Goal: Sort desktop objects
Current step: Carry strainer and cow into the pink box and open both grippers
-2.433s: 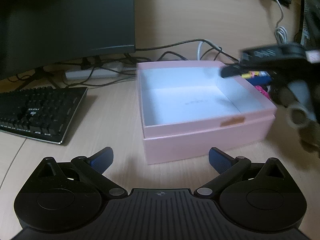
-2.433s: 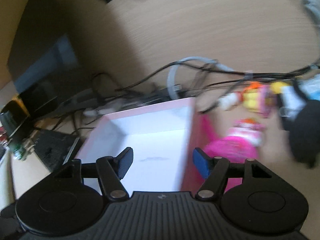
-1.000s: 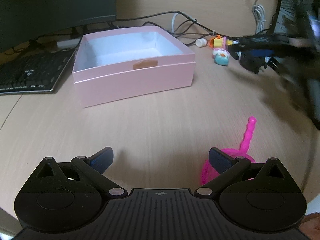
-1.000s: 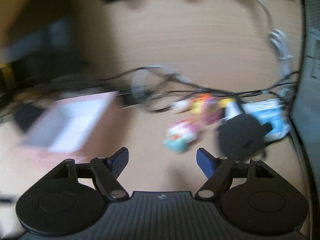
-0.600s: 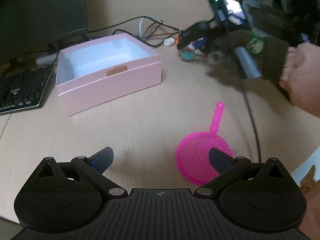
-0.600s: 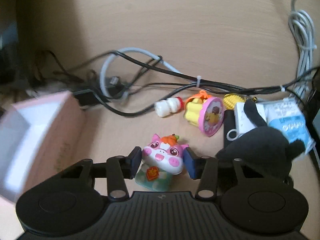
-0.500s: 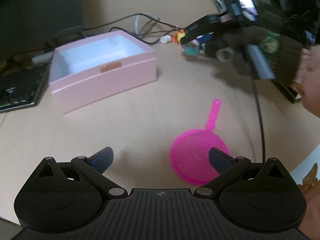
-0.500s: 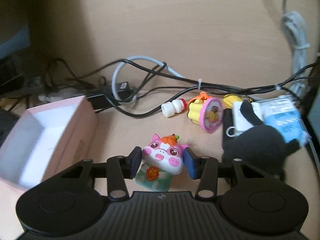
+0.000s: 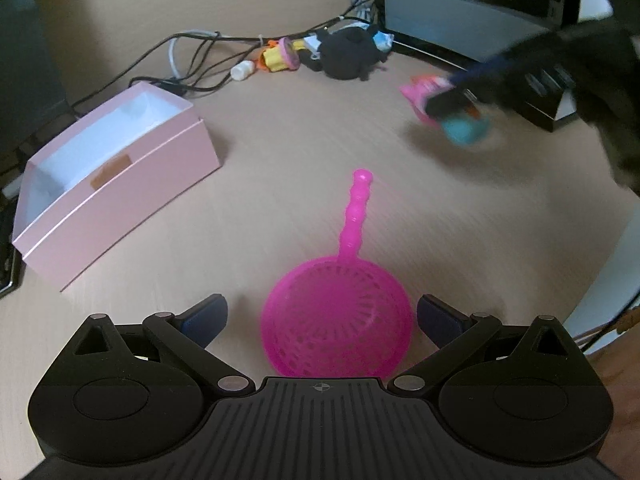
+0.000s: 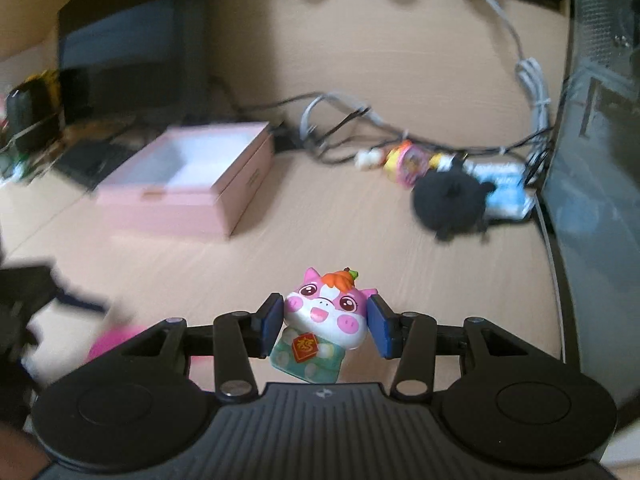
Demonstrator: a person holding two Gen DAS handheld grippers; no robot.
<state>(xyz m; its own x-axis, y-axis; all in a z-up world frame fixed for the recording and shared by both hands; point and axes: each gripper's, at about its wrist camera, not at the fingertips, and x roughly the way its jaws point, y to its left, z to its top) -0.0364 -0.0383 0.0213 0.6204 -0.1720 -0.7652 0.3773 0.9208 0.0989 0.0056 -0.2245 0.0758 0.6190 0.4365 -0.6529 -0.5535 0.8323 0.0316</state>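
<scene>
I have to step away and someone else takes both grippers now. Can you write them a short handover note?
Right gripper: shut on the pig toy, lifted clear of the desk.
Left gripper: open, empty, over the pink strainer.
Pink box: open; nothing visible inside.
Left: pig toy and strainer, then black plush, yellow-pink toy and small white piece by the cables.

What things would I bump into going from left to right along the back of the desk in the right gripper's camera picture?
Open pink cardboard box → small white bottle-shaped toy → round yellow and pink toy → fuzzy black plush toy → blue and white packet.
</scene>
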